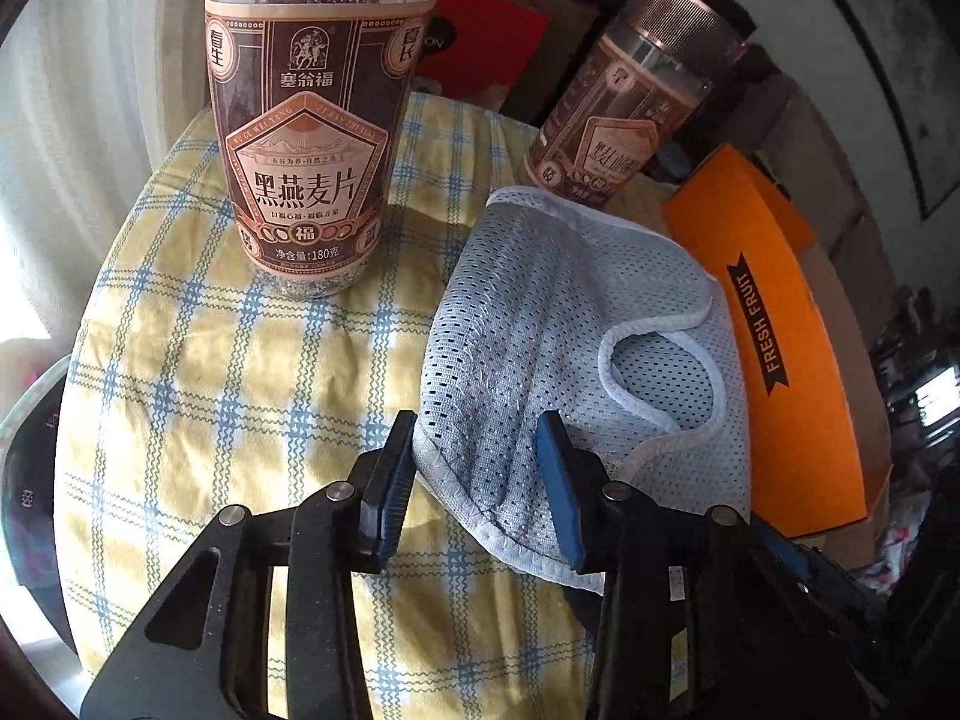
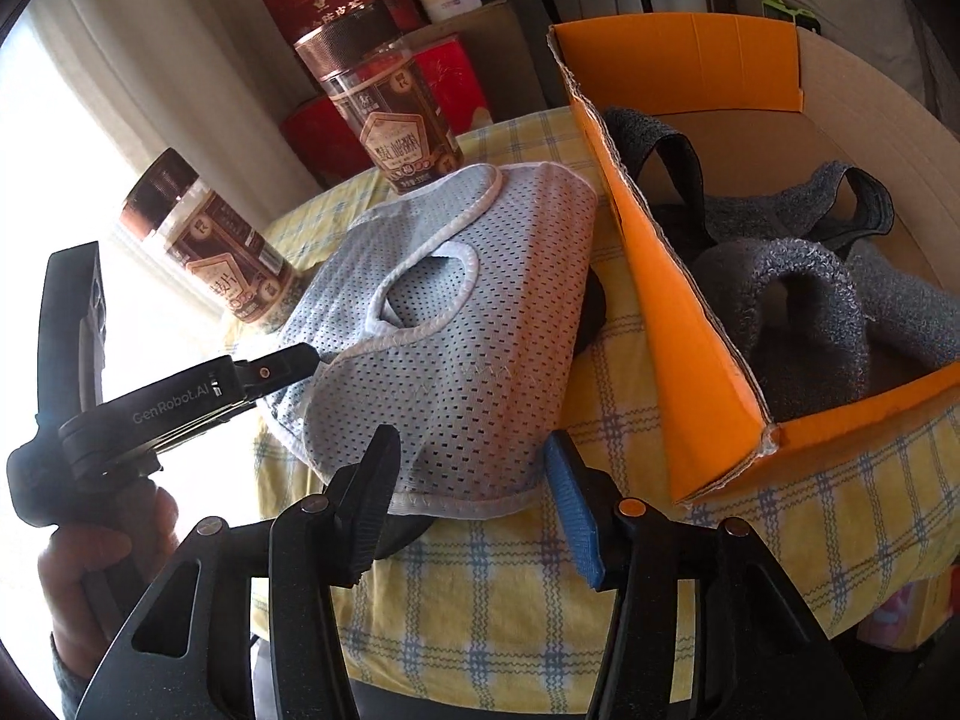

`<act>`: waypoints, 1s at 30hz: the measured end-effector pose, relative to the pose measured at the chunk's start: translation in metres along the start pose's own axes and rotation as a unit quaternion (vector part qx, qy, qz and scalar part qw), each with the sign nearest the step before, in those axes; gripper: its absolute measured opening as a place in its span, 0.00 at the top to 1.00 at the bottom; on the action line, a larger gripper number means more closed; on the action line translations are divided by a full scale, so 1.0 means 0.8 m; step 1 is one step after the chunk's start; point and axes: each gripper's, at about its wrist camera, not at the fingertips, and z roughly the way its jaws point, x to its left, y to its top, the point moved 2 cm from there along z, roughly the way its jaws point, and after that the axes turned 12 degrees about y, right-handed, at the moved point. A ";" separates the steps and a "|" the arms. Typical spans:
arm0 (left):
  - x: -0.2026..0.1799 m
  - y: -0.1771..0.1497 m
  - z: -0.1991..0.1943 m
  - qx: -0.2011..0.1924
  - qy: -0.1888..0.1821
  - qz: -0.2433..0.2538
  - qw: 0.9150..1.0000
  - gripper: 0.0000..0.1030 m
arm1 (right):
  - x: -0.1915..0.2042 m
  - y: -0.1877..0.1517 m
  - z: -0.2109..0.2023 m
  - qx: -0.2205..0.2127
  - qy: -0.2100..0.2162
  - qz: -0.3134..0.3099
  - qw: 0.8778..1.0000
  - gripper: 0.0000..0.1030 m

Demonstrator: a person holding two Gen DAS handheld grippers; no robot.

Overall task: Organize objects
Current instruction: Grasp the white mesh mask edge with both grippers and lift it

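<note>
A light blue mesh garment [image 1: 540, 336] lies on the yellow checked tablecloth [image 1: 240, 396], next to an orange cardboard box [image 1: 774, 354]. My left gripper [image 1: 480, 456] is open, its fingers on either side of the garment's near edge. In the right wrist view the garment [image 2: 468, 312] lies left of the box [image 2: 672, 276], which holds grey knitted items [image 2: 798, 282]. My right gripper [image 2: 468, 468] is open around the garment's near hem. The left gripper [image 2: 300, 360] shows at the garment's left edge.
Two tall brown-labelled jars with copper lids stand on the cloth: one at the back left [image 1: 306, 120] and one behind the garment [image 1: 630, 102]. Red boxes [image 2: 360, 0] and cardboard cartons stand beyond the table. The table edge drops off close to the grippers.
</note>
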 end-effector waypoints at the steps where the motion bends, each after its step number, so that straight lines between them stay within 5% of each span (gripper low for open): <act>1: -0.001 0.000 -0.004 -0.005 -0.003 0.000 1.000 0.73 | 0.003 0.000 -0.001 -0.002 -0.005 -0.009 1.000 0.64; 4: -0.006 0.000 -0.017 -0.019 -0.014 0.002 1.000 0.83 | 0.015 0.000 -0.005 -0.008 -0.020 -0.043 0.999 0.72; 5: -0.008 -0.001 -0.022 -0.024 -0.016 0.004 1.000 0.84 | 0.017 0.001 -0.008 -0.010 -0.024 -0.051 0.998 0.92; 11: -0.027 -0.001 -0.058 -0.046 -0.043 0.020 0.998 0.90 | 0.034 0.007 -0.023 -0.017 -0.009 -0.079 0.997 0.96; 16: -0.027 0.000 -0.090 -0.066 -0.056 0.023 0.996 0.91 | 0.024 0.003 -0.021 -0.010 -0.015 -0.060 0.998 0.85; 20: -0.014 -0.009 -0.102 -0.069 -0.058 0.019 0.996 0.91 | 0.017 -0.004 -0.019 -0.001 -0.011 -0.057 0.998 0.55; 30: 0.035 -0.030 -0.064 -0.039 -0.051 -0.026 0.998 0.90 | 0.006 -0.012 0.014 0.039 0.034 -0.017 0.999 0.47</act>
